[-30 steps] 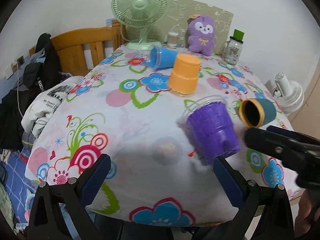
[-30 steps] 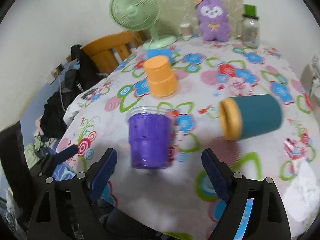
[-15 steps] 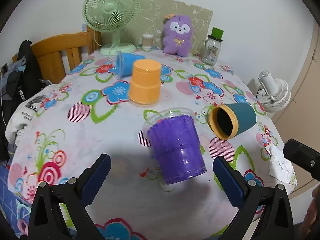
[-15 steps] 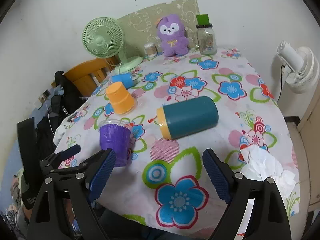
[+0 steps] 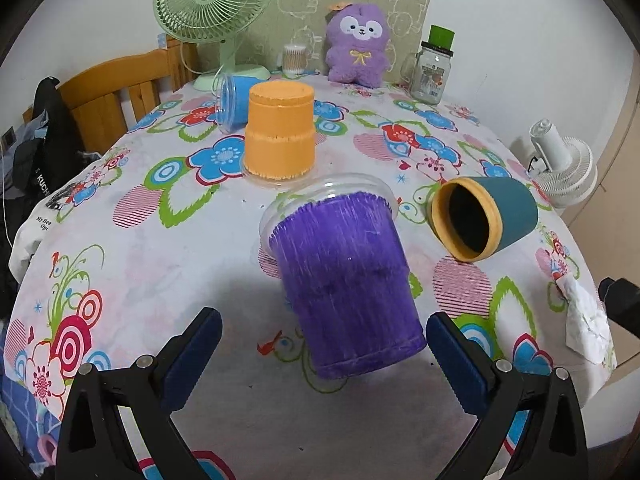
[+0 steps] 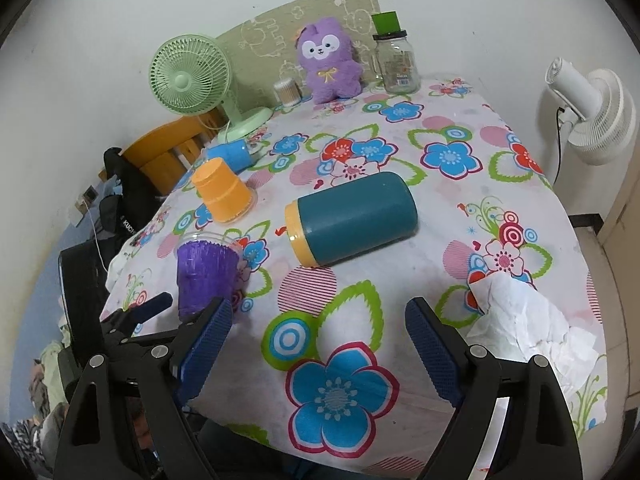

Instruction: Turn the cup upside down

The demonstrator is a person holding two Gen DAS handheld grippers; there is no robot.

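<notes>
A purple cup with a clear rim stands upright on the floral tablecloth, also in the right wrist view. My left gripper is open, its fingers on either side of the cup's base without touching it. A teal cup with a yellow rim lies on its side, mouth toward the left gripper. An orange cup stands upside down. A blue cup lies on its side behind it. My right gripper is open and empty over the table's near edge.
A green fan, a purple plush toy, a glass jar and a small cotton-swab jar stand at the back. Crumpled tissue lies at the right edge. A wooden chair and a white fan flank the table.
My left gripper has moved in toward the purple cup, which now sits between its fingers. My right gripper has pulled back and to the right, away from the purple cup.
</notes>
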